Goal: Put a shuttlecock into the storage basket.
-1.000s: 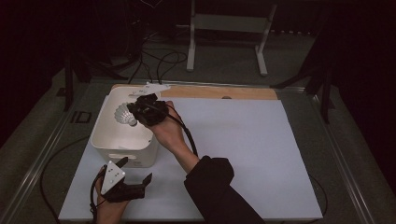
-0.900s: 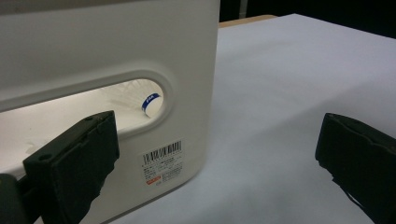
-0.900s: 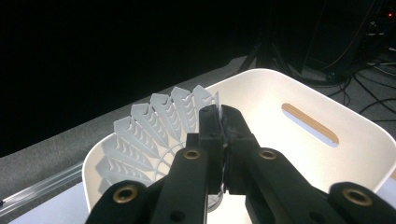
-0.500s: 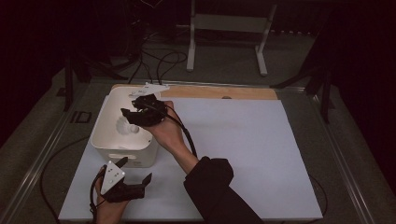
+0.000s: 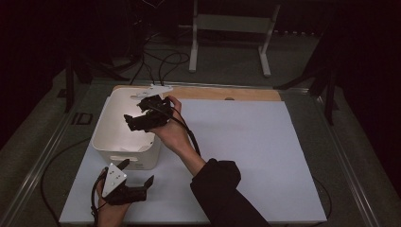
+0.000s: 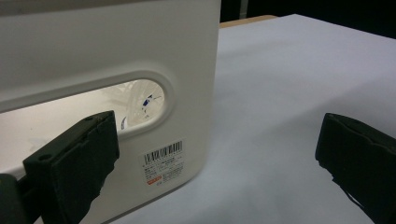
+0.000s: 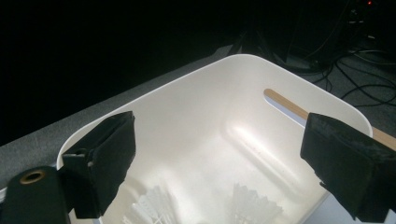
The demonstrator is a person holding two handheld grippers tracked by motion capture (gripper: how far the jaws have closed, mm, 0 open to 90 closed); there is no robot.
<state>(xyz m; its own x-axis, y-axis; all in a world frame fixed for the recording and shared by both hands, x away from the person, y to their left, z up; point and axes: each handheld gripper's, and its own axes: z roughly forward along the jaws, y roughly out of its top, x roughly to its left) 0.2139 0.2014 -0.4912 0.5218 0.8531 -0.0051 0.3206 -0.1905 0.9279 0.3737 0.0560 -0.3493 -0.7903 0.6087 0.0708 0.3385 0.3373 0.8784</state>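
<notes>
White plastic bin [image 5: 124, 156] stands just ahead of the left tool [image 5: 126, 182], whose jaws are wide and empty on the surface [image 5: 265, 156]. Over the bin, the right tool [image 5: 142, 115] has just been opening; nothing is between its jaws. Below it lie two shuttlecocks [image 7: 250, 201]. They look very light and fragile; I would pinch the cork base, not the feathers.

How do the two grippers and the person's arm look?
Both the left gripper and the right gripper are black with blocky padded jaws. The left bears a grey three-cornered plate. A black cable trails from the right. The sleeve is dark.
</notes>
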